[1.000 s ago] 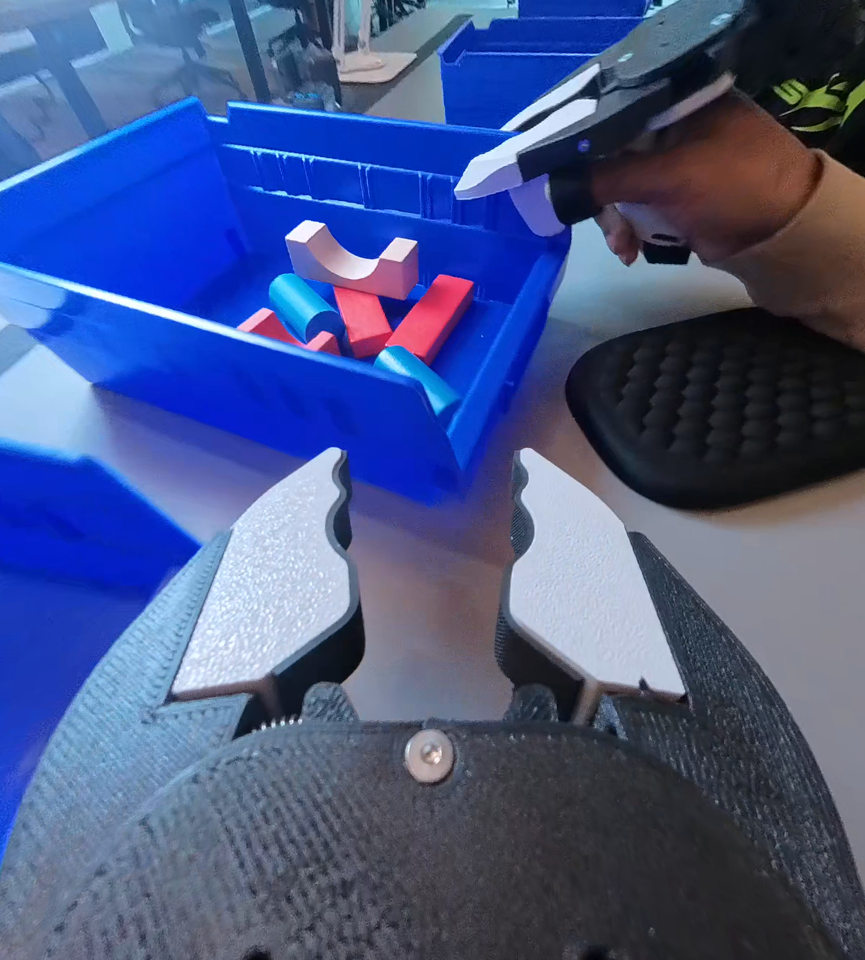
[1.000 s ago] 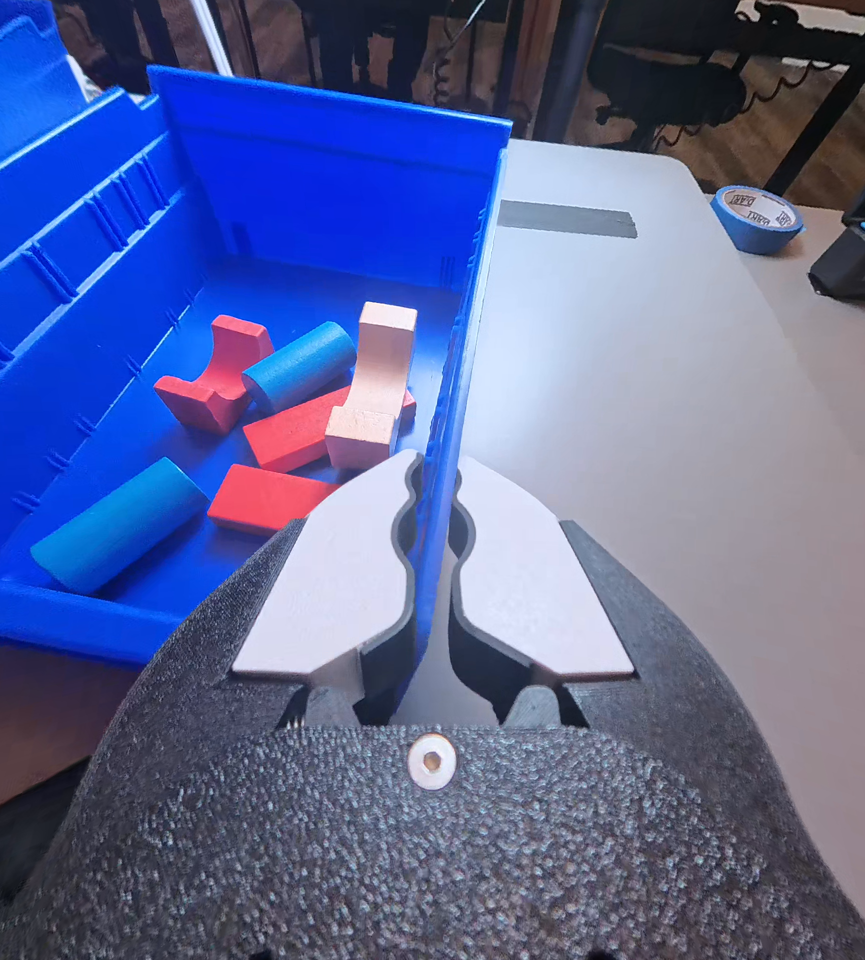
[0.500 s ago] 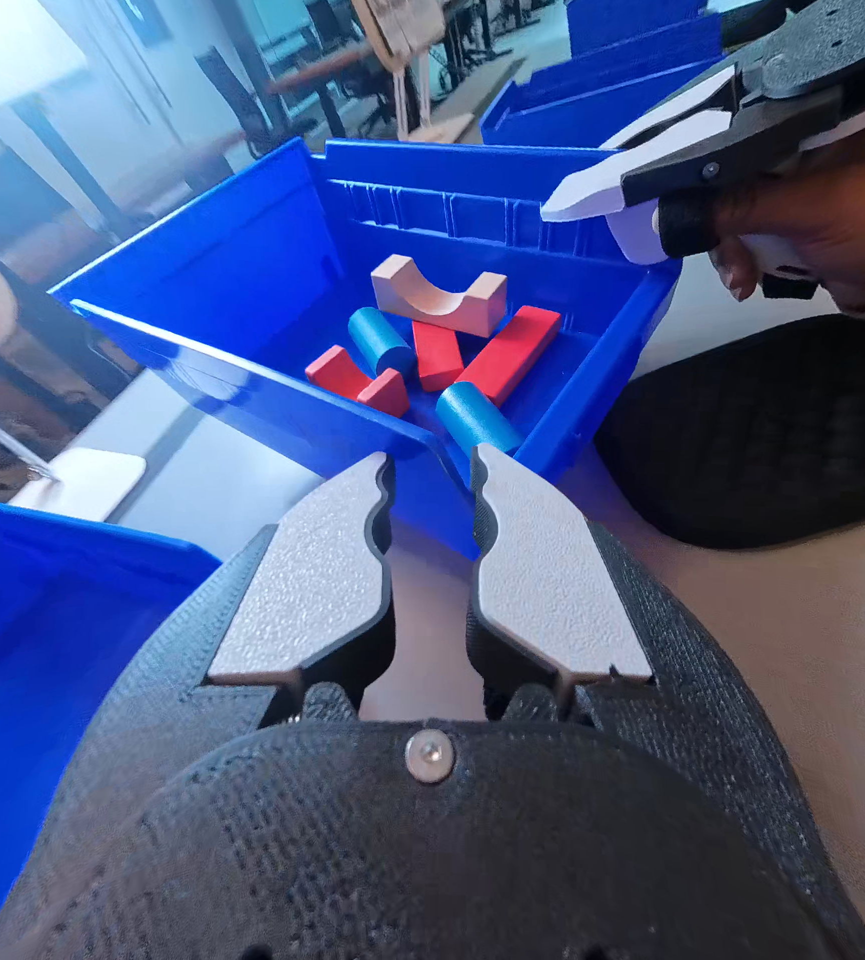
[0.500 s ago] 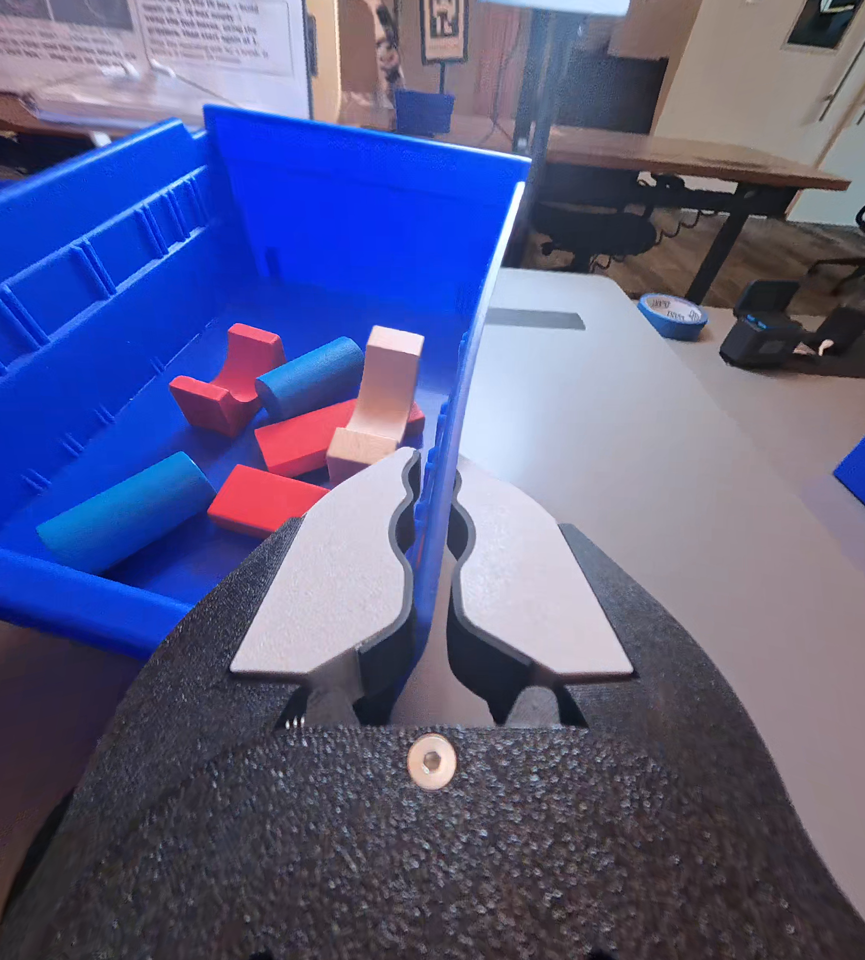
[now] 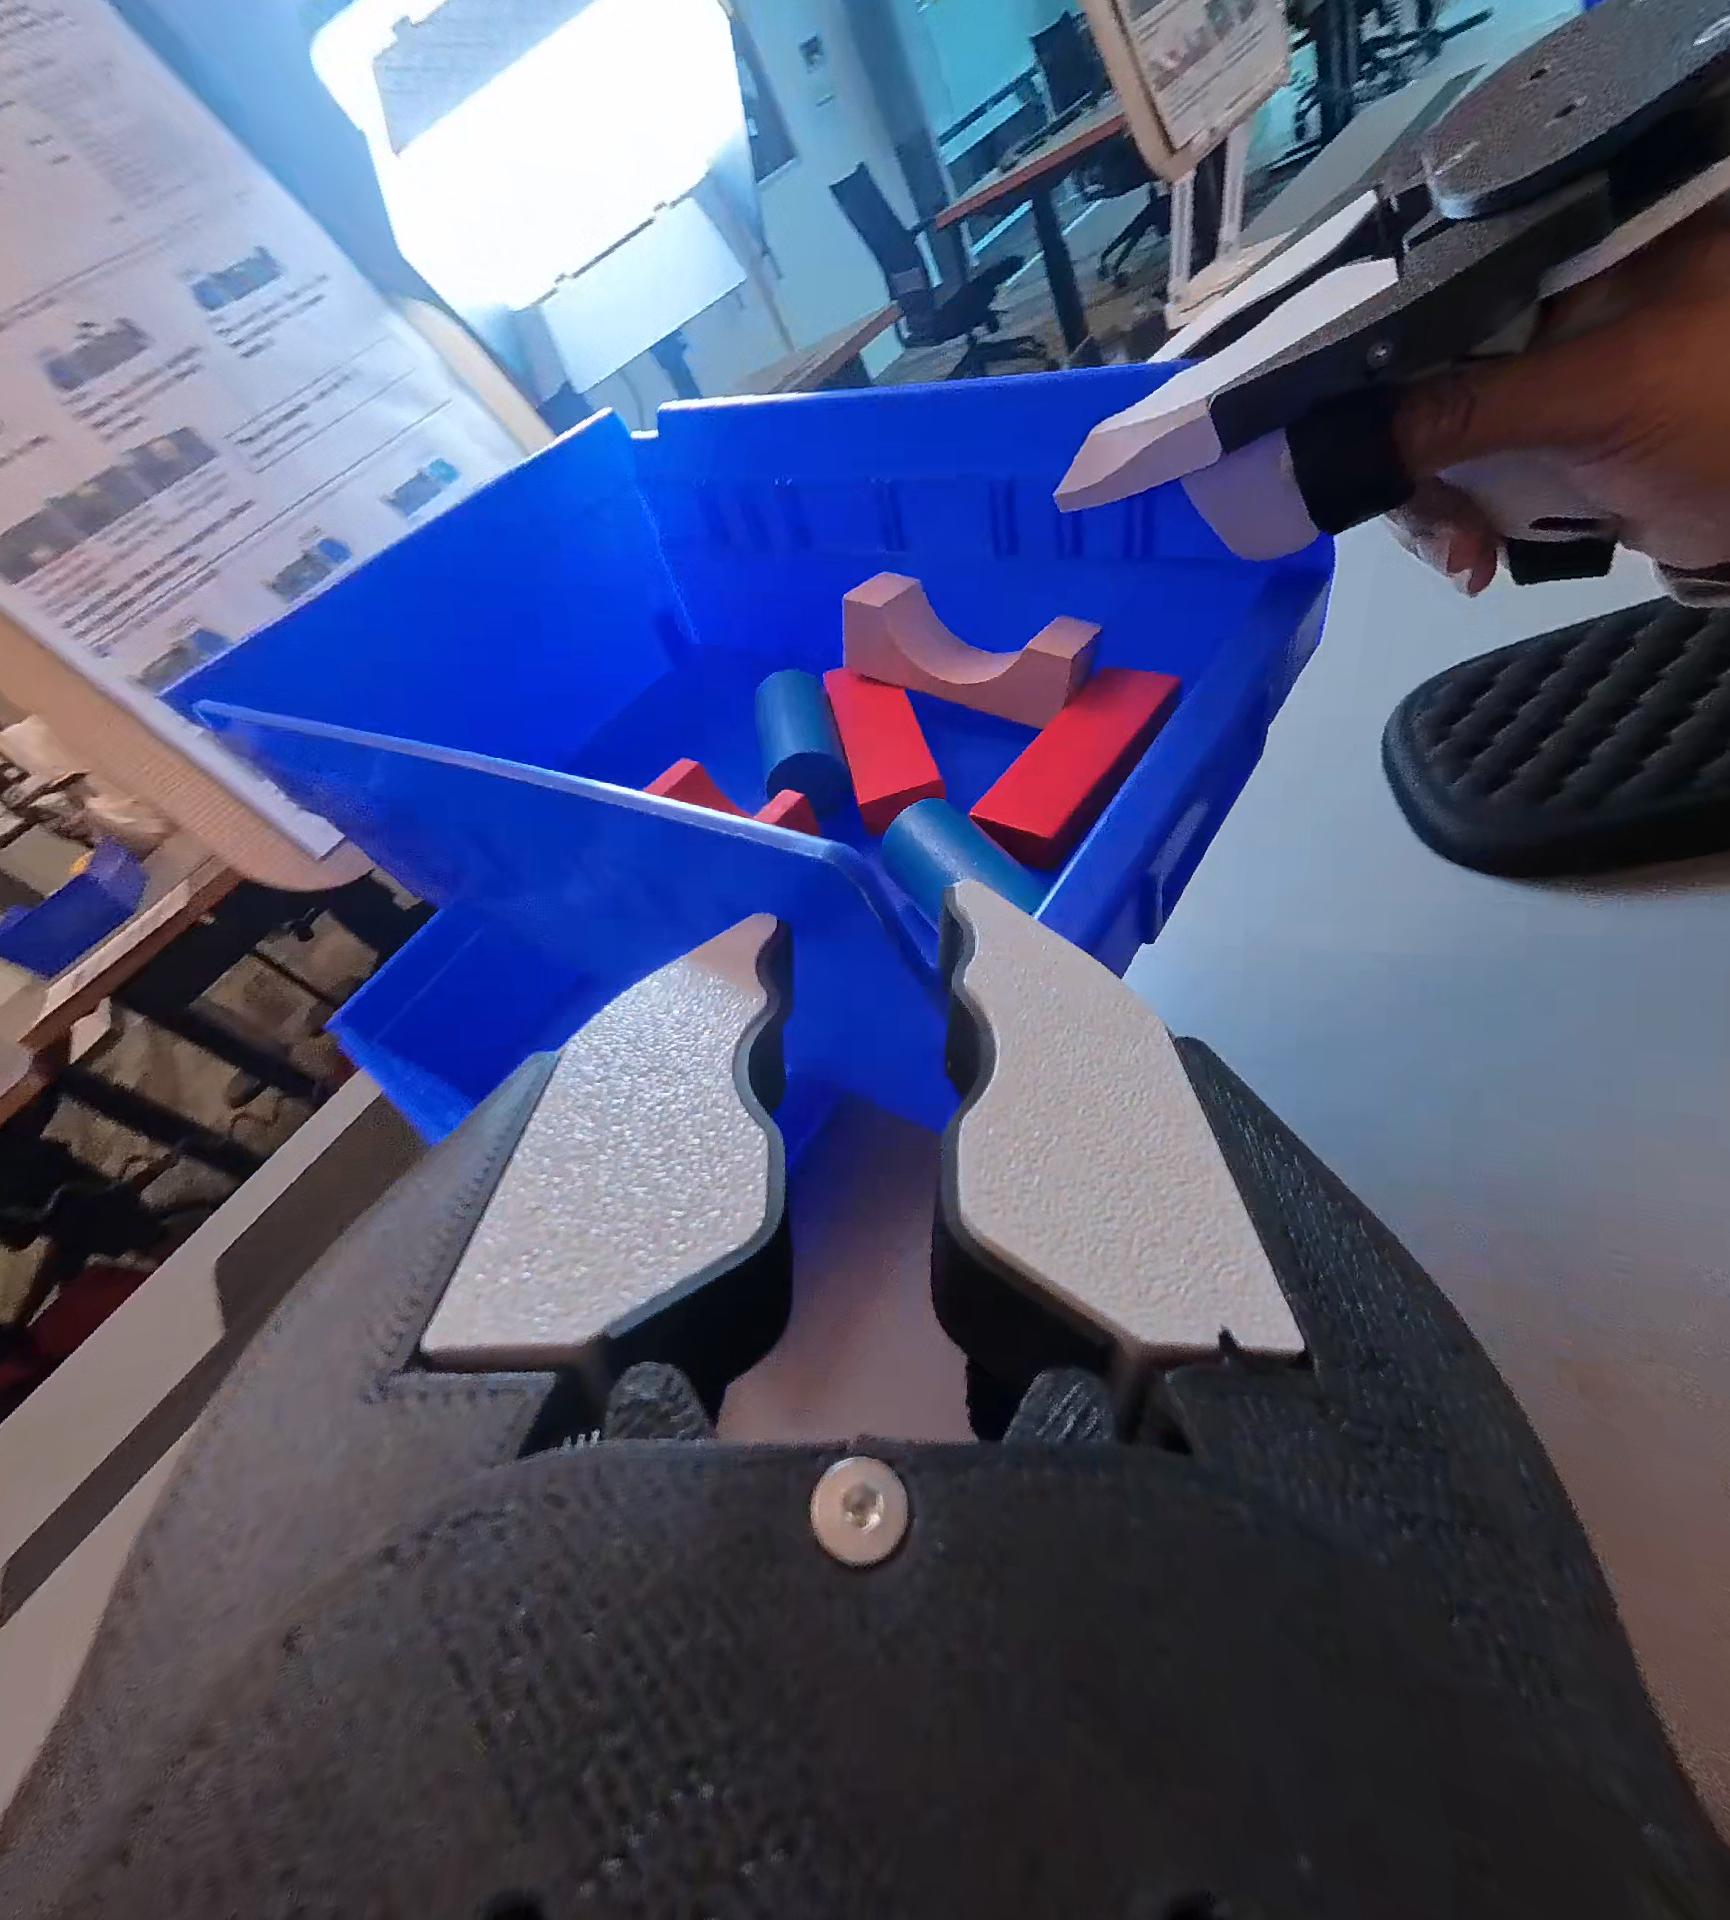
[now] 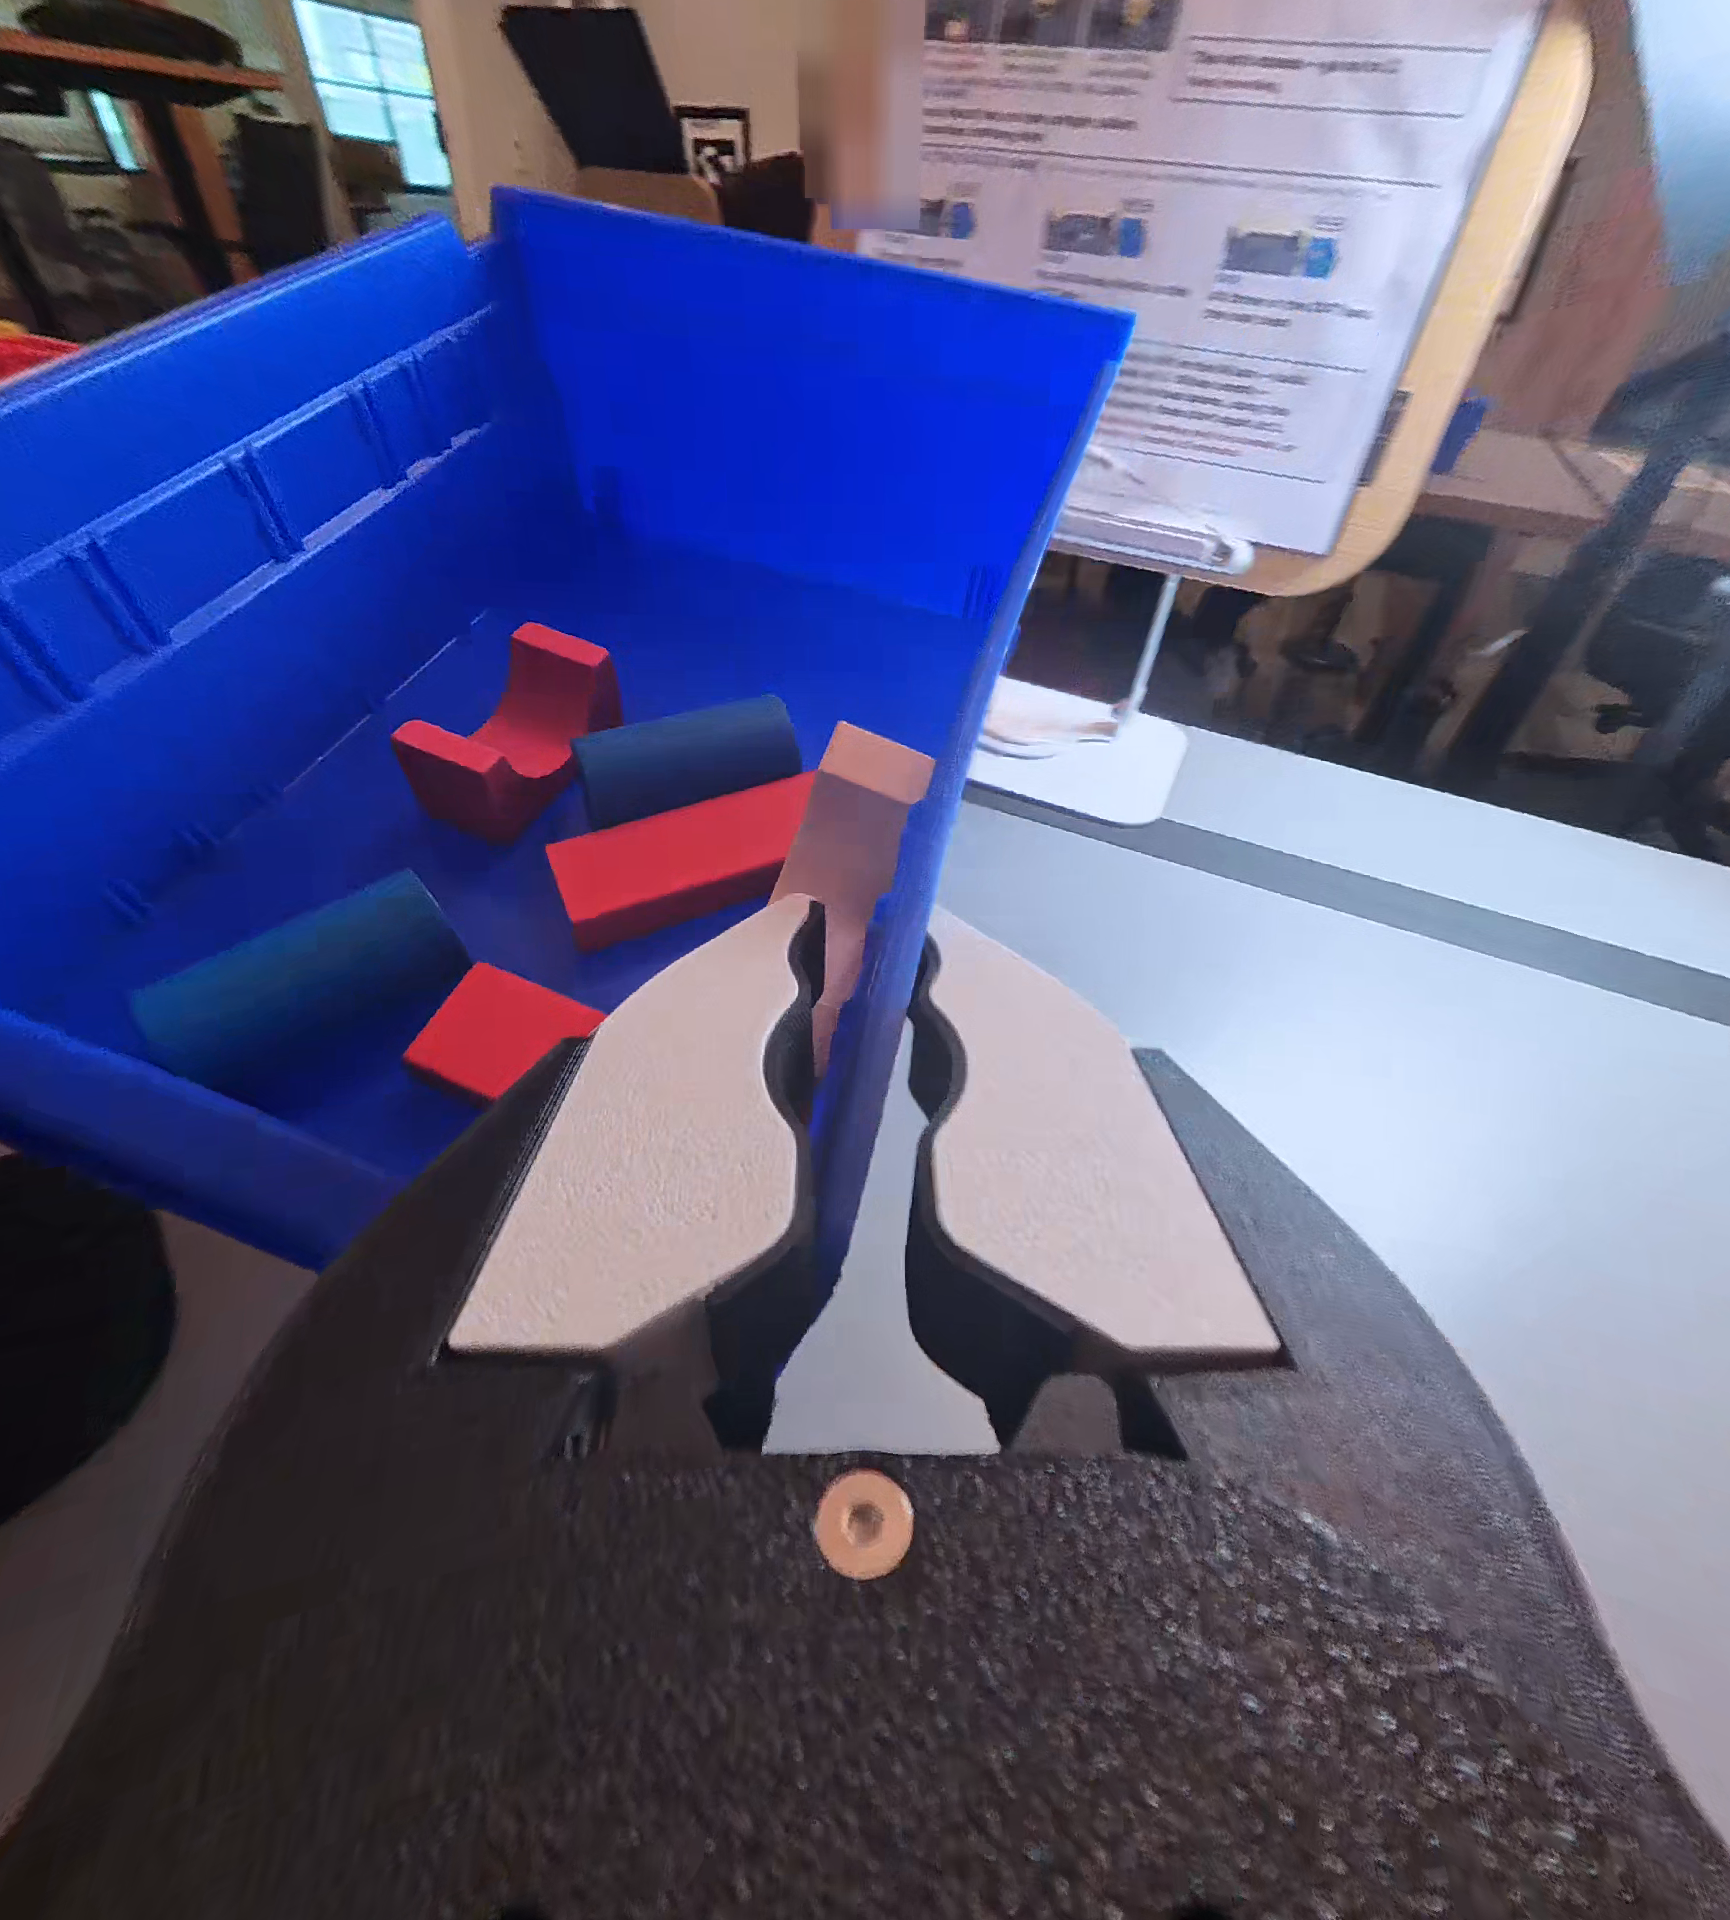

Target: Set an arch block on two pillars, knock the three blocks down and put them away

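Here both grippers' fingers clench walls of the blue bin [image 6: 788,416], left gripper [image 5: 861,997] at its corner, right gripper [image 6: 866,971] on its side wall.

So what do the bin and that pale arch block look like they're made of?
Bin: looks like moulded plastic, glossy blue, thin walls with ribbed slots. Pale arch block: probably unpainted wood, matte, though no grain is clear enough to be sure.

The bin [image 6: 788,416] is bright blue, holding a pale natural-wood arch block [image 5: 965,649], a red arch [image 6: 508,727], red bars [image 5: 1074,764] and two darker blue cylinders [image 6: 684,753], beside a black dimple-patterned pad [image 5: 1619,738] on what looks like a light grey table [image 6: 1412,1039].
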`<state>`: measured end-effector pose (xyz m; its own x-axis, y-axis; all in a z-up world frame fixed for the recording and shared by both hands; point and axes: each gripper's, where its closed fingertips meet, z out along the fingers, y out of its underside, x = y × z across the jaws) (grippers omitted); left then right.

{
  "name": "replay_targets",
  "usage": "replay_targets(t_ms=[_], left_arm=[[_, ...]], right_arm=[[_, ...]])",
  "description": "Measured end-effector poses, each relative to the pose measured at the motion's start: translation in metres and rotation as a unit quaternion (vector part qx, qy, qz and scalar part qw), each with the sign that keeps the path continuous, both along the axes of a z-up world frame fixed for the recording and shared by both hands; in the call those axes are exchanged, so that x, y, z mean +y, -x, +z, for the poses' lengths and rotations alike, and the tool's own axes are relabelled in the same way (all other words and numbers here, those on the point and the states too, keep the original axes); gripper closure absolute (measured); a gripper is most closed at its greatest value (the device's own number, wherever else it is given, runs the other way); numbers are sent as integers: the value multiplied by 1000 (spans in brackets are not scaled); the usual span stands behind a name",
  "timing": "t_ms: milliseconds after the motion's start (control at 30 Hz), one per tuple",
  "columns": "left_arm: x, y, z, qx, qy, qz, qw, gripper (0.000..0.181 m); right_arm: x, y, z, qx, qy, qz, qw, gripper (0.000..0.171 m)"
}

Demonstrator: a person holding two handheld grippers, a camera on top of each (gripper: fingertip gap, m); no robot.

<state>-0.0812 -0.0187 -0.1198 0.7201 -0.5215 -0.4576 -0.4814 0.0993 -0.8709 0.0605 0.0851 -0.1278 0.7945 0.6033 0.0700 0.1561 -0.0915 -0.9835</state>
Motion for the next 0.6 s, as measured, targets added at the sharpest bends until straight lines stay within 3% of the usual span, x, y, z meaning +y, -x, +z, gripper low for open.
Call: replay_targets(t_ms=[167,233,333,367,400,433,500,600], left_arm=[[-42,44,-14,76,24,4,997,147],[-67,48,-29,114,65,-49,990,142],[-90,49,-31,85,90,-98,987,142],[-98,49,-31,84,99,-122,984,155],[-99,53,-28,88,84,-118,985,179],[-102,57,-29,104,75,-121,984,181],[-126,54,-57,143,163,-173,961,179],[-148,54,-66,141,187,-231,944,164]], right_arm=[[-16,57,1,-6,-11,64,998,163],[-20,70,-2,0,-3,80,997,166],[-24,85,-15,19,46,113,992,167],[-26,91,-19,22,58,125,990,167],[-29,97,-21,26,68,138,988,167],[-32,103,-22,32,81,153,984,167],[-40,115,-22,31,92,183,978,167],[-54,132,-26,9,80,204,976,167]])
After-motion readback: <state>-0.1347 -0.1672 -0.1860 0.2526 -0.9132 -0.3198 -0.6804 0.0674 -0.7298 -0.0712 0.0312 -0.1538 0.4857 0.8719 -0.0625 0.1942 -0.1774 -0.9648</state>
